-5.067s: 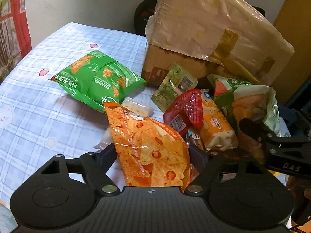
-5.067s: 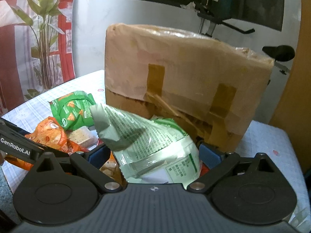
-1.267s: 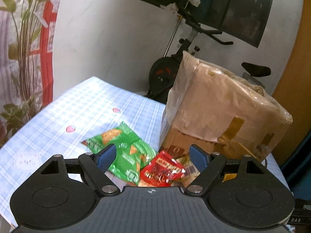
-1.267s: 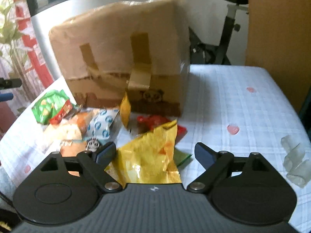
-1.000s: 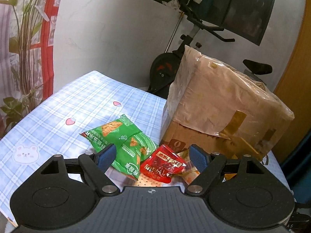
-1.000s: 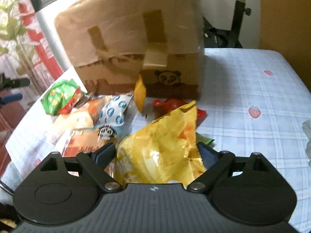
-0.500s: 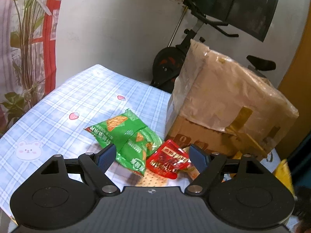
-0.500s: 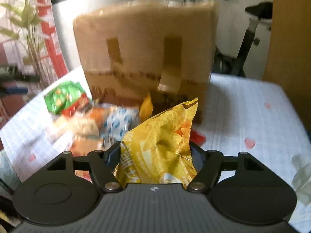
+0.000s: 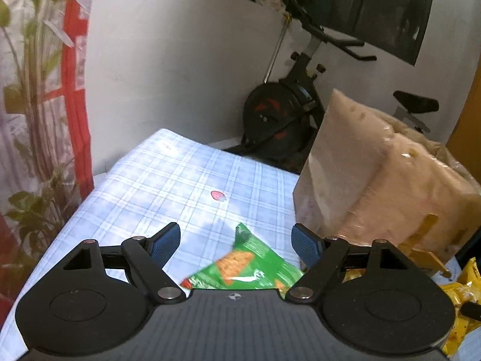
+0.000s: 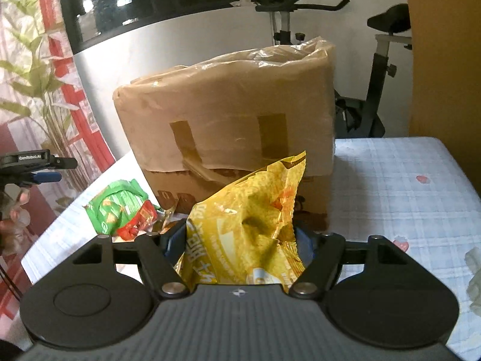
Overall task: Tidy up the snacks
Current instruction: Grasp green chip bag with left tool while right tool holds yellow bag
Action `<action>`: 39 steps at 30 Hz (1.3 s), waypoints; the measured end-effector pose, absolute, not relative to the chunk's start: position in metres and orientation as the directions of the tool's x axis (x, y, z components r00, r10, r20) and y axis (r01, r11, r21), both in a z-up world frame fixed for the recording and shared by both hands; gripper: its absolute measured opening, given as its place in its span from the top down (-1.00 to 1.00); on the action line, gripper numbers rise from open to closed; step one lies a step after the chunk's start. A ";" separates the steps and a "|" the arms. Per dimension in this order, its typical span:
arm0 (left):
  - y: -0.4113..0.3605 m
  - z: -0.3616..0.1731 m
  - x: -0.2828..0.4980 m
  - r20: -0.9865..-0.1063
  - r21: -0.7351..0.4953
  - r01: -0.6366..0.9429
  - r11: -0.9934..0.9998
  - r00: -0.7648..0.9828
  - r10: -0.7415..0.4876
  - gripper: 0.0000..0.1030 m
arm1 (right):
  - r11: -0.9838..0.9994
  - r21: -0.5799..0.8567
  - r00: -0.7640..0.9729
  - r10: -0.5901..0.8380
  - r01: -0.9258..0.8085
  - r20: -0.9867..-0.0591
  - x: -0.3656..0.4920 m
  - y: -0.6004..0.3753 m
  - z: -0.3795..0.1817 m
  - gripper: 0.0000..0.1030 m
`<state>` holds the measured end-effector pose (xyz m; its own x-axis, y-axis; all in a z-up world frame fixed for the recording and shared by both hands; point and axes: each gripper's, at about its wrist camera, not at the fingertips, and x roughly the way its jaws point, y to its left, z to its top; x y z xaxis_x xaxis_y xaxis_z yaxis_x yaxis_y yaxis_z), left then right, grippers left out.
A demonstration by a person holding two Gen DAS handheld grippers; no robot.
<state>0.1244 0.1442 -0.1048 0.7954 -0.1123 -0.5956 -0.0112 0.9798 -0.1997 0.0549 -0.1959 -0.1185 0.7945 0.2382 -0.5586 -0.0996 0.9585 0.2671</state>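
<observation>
My right gripper (image 10: 237, 240) is shut on a yellow snack bag (image 10: 249, 225) and holds it up in front of the cardboard box (image 10: 228, 126); the bag also shows at the right edge of the left wrist view (image 9: 460, 294). My left gripper (image 9: 236, 240) is open and empty, held above a green chip bag (image 9: 243, 267) on the table. In the right wrist view the green chip bag (image 10: 115, 204) lies left of the box with a red packet (image 10: 138, 222) against it.
The table has a blue plaid cloth (image 9: 180, 186). The tall taped box (image 9: 375, 192) stands at its middle-back. An exercise bike (image 9: 288, 120) stands behind the table. A crumpled clear wrapper (image 10: 475, 276) lies at the right edge. A curtain with a plant print (image 9: 39, 105) hangs left.
My right gripper closed on the yellow bag and lifted it off the table. My left gripper rose and tilted up, so the red packet dropped out of its view.
</observation>
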 end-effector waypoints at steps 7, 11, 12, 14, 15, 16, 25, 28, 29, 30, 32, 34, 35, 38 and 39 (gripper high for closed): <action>0.134 -0.144 0.166 -0.637 -0.209 0.220 0.953 0.709 -0.304 -0.61 | 0.965 0.253 0.782 0.204 -0.061 -0.588 0.059 -0.195 -0.120 -0.41; 0.125 -0.162 0.174 -0.655 -0.202 0.276 0.940 0.675 -0.339 -0.62 | 0.970 0.237 0.782 0.190 -0.056 -0.594 0.061 -0.194 -0.119 -0.41; 0.125 -0.165 0.176 -0.660 -0.197 0.274 0.941 0.673 -0.335 -0.62 | 0.971 0.233 0.780 0.186 -0.053 -0.597 0.062 -0.194 -0.119 -0.41; 0.126 -0.171 0.182 -0.682 -0.189 0.264 0.946 0.658 -0.320 -0.62 | 0.972 0.227 0.777 0.183 -0.053 -0.602 0.064 -0.192 -0.119 -0.41; 0.125 -0.174 0.185 -0.692 -0.187 0.261 0.947 0.649 -0.316 -0.63 | 0.973 0.223 0.775 0.183 -0.055 -0.604 0.065 -0.191 -0.119 -0.41; 0.124 -0.177 0.186 -0.699 -0.190 0.262 0.946 0.641 -0.318 -0.65 | 0.974 0.219 0.775 0.183 -0.059 -0.604 0.065 -0.189 -0.119 -0.41; 0.131 -0.197 0.189 -0.711 -0.257 0.193 0.947 0.626 -0.320 -0.88 | 0.972 0.215 0.764 0.206 -0.091 -0.611 0.072 -0.180 -0.121 -0.41; 0.128 -0.199 0.187 -0.710 -0.258 0.175 0.950 0.632 -0.309 -0.88 | 0.971 0.221 0.769 0.213 -0.095 -0.603 0.071 -0.179 -0.120 -0.41; 0.126 -0.199 0.186 -0.712 -0.260 0.179 0.949 0.628 -0.314 -0.88 | 0.970 0.222 0.770 0.214 -0.097 -0.600 0.070 -0.180 -0.120 -0.41; 0.124 -0.200 0.186 -0.715 -0.267 0.192 0.944 0.618 -0.328 -0.88 | 0.970 0.221 0.771 0.214 -0.098 -0.599 0.069 -0.180 -0.120 -0.41; 0.120 -0.202 0.185 -0.718 -0.268 0.213 0.940 0.607 -0.342 -0.88 | 0.972 0.217 0.772 0.210 -0.095 -0.600 0.068 -0.181 -0.119 -0.41; 0.118 -0.201 0.183 -0.721 -0.260 0.232 0.937 0.598 -0.349 -0.87 | 0.971 0.224 0.777 0.205 -0.085 -0.595 0.068 -0.183 -0.119 -0.41; 0.117 -0.200 0.181 -0.723 -0.254 0.238 0.937 0.597 -0.348 -0.84 | 0.970 0.231 0.779 0.206 -0.081 -0.592 0.067 -0.184 -0.119 -0.41; 0.118 -0.195 0.175 -0.715 -0.266 0.231 0.936 0.603 -0.353 -0.59 | 0.969 0.235 0.784 0.205 -0.078 -0.586 0.064 -0.184 -0.120 -0.41; 0.119 -0.193 0.172 -0.708 -0.269 0.226 0.936 0.613 -0.351 -0.44 | 0.969 0.236 0.784 0.204 -0.076 -0.586 0.063 -0.182 -0.120 -0.41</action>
<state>0.1718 0.1194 -0.1929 0.6125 -0.3514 -0.7080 0.2260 0.9362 -0.2691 0.0628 -0.1817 -0.1198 0.7843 0.2040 -0.5858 -0.0758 0.9688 0.2359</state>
